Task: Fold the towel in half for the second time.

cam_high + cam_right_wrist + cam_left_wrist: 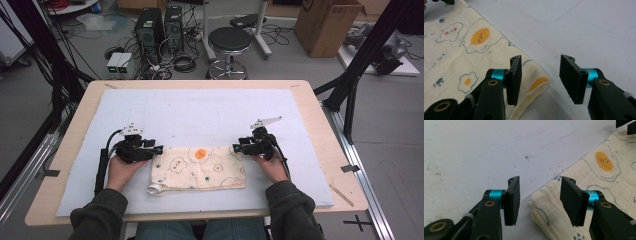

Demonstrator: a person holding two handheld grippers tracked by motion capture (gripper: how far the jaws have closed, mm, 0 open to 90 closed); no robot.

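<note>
Straddling the cloth's [199, 167] far corners near the counter's [75, 135] front edge, left tool [537, 200] and right tool [540, 80] gape, gripping nothing. Best: lower together, catch every folded layer, then clamp evenly.

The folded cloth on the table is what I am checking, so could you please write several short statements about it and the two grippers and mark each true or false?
1. The cloth lies folded on the pale blue mat. True.
2. The left gripper has its jaws clamped on the cloth. False: its jaws stand apart, with a corner of the cloth between them, unpinched.
3. The right gripper is at a corner of the cloth with its jaws apart. True.
4. The cloth is plain white. False: it is cream with printed fried eggs and paw marks.
5. A black stool stands on the floor beyond the table. True.
</note>
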